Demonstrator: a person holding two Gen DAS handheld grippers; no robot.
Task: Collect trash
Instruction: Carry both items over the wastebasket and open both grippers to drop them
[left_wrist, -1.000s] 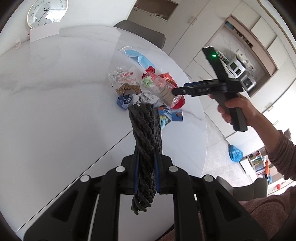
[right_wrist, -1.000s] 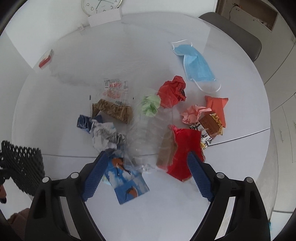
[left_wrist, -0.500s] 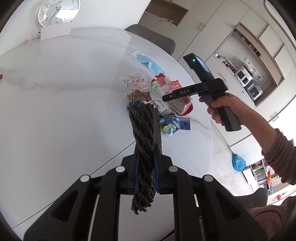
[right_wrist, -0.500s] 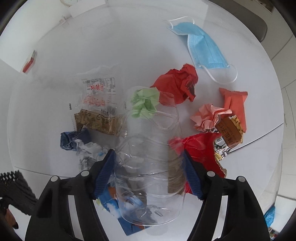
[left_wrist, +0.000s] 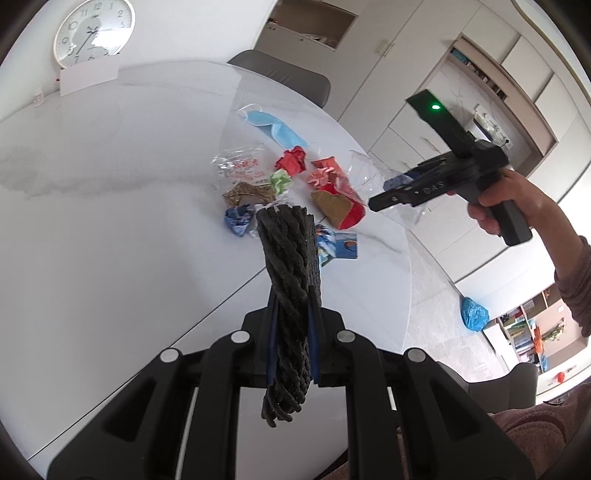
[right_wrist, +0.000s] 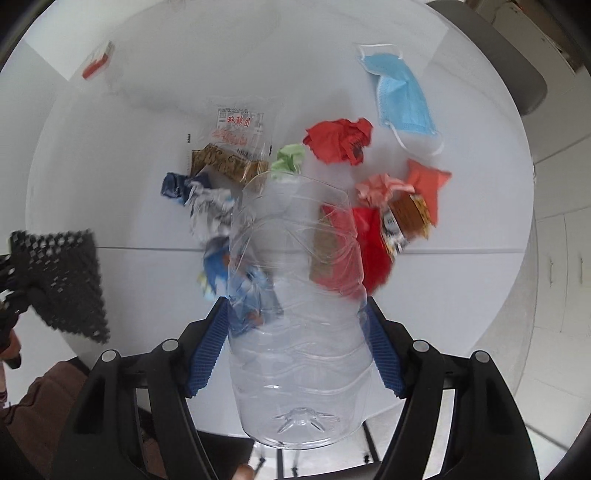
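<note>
One clear plastic bottle (right_wrist: 295, 332) clamped between blue pads of right gripper (right_wrist: 295, 339), jaws just drawn in onto it. Crumpled, transparent, ribbed; base toward camera, long axis pointing away along fingers, down toward table. Lifted above white round table (right_wrist: 110, 280), over scattered litter: red paper ball (right_wrist: 338, 144), green wad (right_wrist: 290, 158), blue face mask (right_wrist: 400, 96). Left gripper (left_wrist: 293, 325) pinched narrow on black woven mat (left_wrist: 290, 273), held above table edge. White cabinets (left_wrist: 399, 74), wall clock (left_wrist: 92, 31), grey chair (left_wrist: 284, 75) beyond.

On the table (right_wrist: 110, 288), the face mask (right_wrist: 400, 98) lies behind and right of the crumpled wrappers (right_wrist: 338, 142).
</note>
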